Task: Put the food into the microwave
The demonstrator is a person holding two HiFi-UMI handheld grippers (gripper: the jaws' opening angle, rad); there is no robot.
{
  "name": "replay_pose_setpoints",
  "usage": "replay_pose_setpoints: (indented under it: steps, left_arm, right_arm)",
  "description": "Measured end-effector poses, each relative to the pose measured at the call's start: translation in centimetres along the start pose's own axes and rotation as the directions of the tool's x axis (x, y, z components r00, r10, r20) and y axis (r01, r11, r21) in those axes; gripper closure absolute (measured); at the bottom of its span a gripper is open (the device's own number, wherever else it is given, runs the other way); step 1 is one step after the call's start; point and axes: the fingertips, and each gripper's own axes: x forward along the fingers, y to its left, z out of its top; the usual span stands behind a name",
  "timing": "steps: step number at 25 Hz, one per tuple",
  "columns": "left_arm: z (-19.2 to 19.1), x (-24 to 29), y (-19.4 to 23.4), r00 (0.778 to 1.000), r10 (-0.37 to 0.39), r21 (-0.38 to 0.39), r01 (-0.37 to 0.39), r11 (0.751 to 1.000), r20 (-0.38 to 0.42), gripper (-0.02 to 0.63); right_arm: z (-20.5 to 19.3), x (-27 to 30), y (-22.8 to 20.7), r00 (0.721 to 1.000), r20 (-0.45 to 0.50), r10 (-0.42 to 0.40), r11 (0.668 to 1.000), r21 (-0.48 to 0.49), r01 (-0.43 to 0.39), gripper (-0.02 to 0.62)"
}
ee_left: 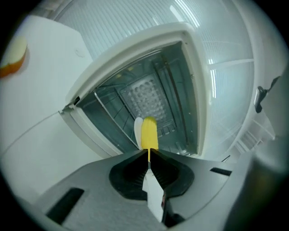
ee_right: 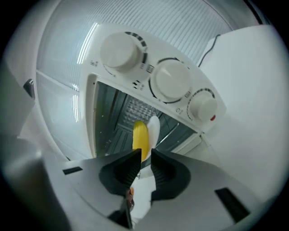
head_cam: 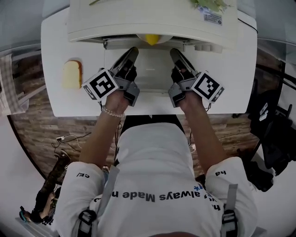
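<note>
A white plate [head_cam: 163, 39] carrying a yellow piece of food [head_cam: 152, 39] hangs at the mouth of the white microwave [head_cam: 152, 18], above its folded-down door [head_cam: 152, 69]. My left gripper [head_cam: 132, 52] is shut on the plate's left rim and my right gripper [head_cam: 175, 53] on its right rim. In the left gripper view the jaws [ee_left: 149, 153] pinch the thin plate [ee_left: 137, 131], with the yellow food [ee_left: 149, 133] in front of the open cavity [ee_left: 144, 94]. The right gripper [ee_right: 145, 153] clamps the plate [ee_right: 154, 128] beside the food [ee_right: 141, 137].
A slice of cake or bread [head_cam: 72, 74] lies on the white table [head_cam: 55, 41] left of the microwave. Three white knobs [ee_right: 171, 80] line the microwave's control panel. A wire rack [ee_left: 113, 113] sits inside the cavity. Greenery [head_cam: 210, 4] rests on top.
</note>
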Motion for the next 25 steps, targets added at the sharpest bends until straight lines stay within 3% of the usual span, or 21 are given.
replay_pose_setpoints:
  steps: [4, 9, 12, 15, 21, 25]
  left_arm:
    - [0.2, -2.0, -2.2, 1.000, 0.014, 0.159, -0.015, 0.987, 0.003, 0.588]
    - [0.3, -4.6, -6.3, 1.000, -0.004, 0.345, -0.003, 0.938, 0.019, 0.588]
    - [0.8, -6.0, -9.1, 0.999, -0.016, 0.455, -0.002, 0.890, 0.036, 0.589]
    - [1.5, -7.2, -11.6, 0.998, -0.019, 0.575, -0.019, 0.818, 0.059, 0.589]
    - [2.1, -9.9, -16.2, 0.993, -0.058, 0.670, -0.023, 0.742, 0.099, 0.589]
    - [3.1, -11.7, -19.3, 0.986, -0.094, 0.698, -0.029, 0.715, 0.137, 0.589]
  right_arm:
    - [1.2, -2.1, 1.9, 1.000, 0.012, -0.008, 0.983, -0.181, 0.010, 0.554]
    - [2.0, -4.7, 5.7, 0.999, 0.023, 0.022, 0.910, -0.415, -0.011, 0.560]
    - [2.3, -6.2, 8.4, 0.999, 0.028, 0.046, 0.848, -0.530, -0.024, 0.561]
    - [2.5, -7.4, 11.1, 0.997, 0.032, 0.070, 0.780, -0.625, -0.034, 0.561]
    - [2.6, -10.3, 16.2, 0.991, 0.044, 0.127, 0.651, -0.757, -0.050, 0.561]
    - [2.9, -11.8, 19.9, 0.984, 0.055, 0.169, 0.584, -0.810, -0.055, 0.561]
